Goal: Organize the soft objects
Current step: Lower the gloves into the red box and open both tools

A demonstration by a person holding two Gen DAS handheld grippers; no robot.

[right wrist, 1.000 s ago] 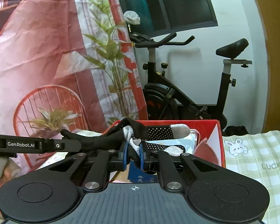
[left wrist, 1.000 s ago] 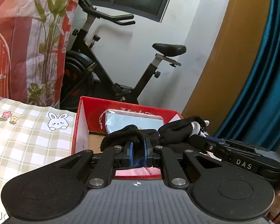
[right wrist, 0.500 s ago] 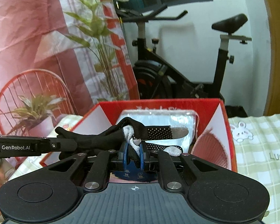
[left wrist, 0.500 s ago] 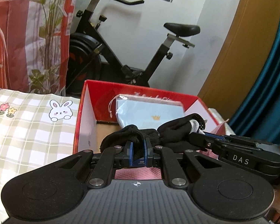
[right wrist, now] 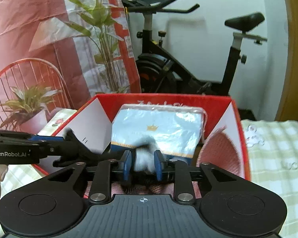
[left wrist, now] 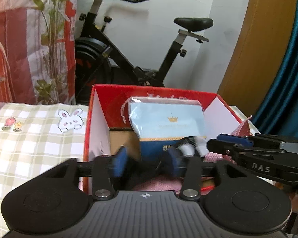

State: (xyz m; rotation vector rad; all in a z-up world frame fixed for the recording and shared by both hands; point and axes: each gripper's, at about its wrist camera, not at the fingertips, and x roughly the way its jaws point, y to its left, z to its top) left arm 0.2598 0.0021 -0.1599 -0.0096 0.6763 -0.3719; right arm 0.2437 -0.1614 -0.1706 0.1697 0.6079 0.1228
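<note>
A black glove with grey-white fingertips (left wrist: 188, 147) sags over the open red box (left wrist: 149, 91). My left gripper (left wrist: 147, 161) hangs over the box's near edge. Its jaws are opening wide, and the glove's black cuff (left wrist: 145, 173) lies loose below them, blurred. In the right wrist view my right gripper (right wrist: 143, 164) is also opening. The blurred white part of the glove (right wrist: 144, 156) sits between its pads without being squeezed. Each gripper shows in the other's view: the right gripper (left wrist: 248, 148) and the left gripper (right wrist: 29, 144).
Inside the red box (right wrist: 168, 97) a light blue packet (right wrist: 159, 127) leans on the back wall, with pink cloth (right wrist: 218, 148) beside and below it. A checked cloth with a rabbit (left wrist: 39, 134) covers the surface. An exercise bike (left wrist: 129, 59) stands behind.
Both grippers dropped closer to the box and their jaws parted. The glove, held stretched between them before, has slipped down out of both grips.
</note>
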